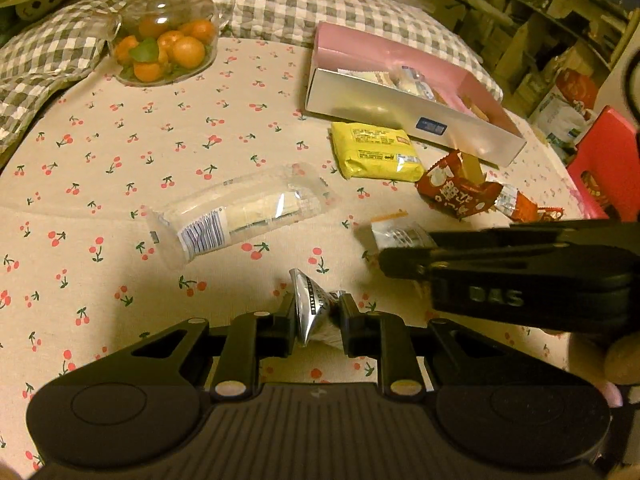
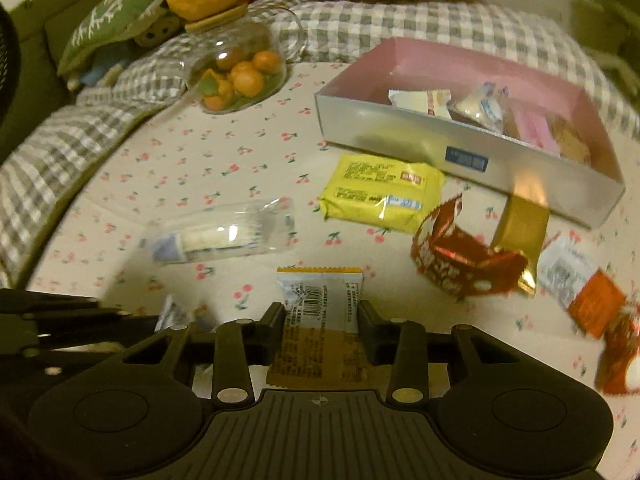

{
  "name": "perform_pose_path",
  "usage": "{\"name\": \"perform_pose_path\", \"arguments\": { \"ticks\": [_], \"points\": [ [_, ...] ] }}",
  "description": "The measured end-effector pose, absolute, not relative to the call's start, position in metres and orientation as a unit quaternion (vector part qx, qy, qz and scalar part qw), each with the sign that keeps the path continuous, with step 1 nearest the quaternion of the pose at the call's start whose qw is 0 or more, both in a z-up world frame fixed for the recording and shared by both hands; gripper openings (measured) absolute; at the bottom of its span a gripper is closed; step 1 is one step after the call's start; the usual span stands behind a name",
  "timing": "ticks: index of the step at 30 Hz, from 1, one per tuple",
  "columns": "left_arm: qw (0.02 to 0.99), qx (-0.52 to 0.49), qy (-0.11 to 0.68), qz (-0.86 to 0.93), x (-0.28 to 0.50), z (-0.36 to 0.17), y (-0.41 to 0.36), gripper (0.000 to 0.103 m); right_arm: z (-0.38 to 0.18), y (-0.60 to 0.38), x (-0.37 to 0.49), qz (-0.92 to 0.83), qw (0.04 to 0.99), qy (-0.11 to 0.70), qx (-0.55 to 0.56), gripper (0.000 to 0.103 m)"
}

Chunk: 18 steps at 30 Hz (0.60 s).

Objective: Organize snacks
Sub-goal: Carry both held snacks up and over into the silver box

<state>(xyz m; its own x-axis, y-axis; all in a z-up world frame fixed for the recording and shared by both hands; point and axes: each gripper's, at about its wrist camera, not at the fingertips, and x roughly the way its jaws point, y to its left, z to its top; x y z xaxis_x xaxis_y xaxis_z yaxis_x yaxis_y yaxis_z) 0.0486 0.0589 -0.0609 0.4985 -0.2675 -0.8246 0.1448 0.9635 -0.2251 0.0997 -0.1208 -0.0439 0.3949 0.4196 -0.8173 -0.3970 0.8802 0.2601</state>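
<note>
1. Between left hand-held gripper (image 1: 318, 316) fingers: pinched silver foil packet (image 1: 314, 312).
2. Right hand-held gripper (image 2: 322, 326): straddled orange-edged wafer pack (image 2: 320, 320), grip uncertain.
3. Risk: slippery foil dropping short of pink box (image 2: 472, 152).

The left tongs (image 1: 318, 314) are matte black plastic; two blocky fingers sit on flat linkage arms pinned with pale round rivets; behind them lies a ribbed grey-black plate between two rounded housings with circular recesses. The right tongs (image 2: 322, 330) share the same build, with a small crosshair mark on the plate; in the left wrist view their side bears embossed letters "DAS".
</note>
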Motion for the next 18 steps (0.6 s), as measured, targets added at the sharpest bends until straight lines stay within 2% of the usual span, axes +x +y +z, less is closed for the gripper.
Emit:
{"name": "perform_pose_path", "arguments": {
  "ticks": [4, 5, 18],
  "points": [
    [0.862, -0.070, 0.488, -0.120, 0.050, -0.060, 0.060, 0.019, -0.034, -0.133, 0.098, 0.245, 0.830, 0.500, 0.044, 0.039],
    [0.861, -0.072, 0.488, -0.121, 0.050, -0.059, 0.060, 0.013, -0.032, -0.136, 0.098, 0.244, 0.828, 0.502, 0.052, 0.039],
    [0.865, -0.089, 0.474, -0.138, 0.052, -0.047, 0.055, 0.013, -0.004, -0.169, 0.101, 0.240, 0.833, 0.488, 0.105, 0.039]
  ]
}}
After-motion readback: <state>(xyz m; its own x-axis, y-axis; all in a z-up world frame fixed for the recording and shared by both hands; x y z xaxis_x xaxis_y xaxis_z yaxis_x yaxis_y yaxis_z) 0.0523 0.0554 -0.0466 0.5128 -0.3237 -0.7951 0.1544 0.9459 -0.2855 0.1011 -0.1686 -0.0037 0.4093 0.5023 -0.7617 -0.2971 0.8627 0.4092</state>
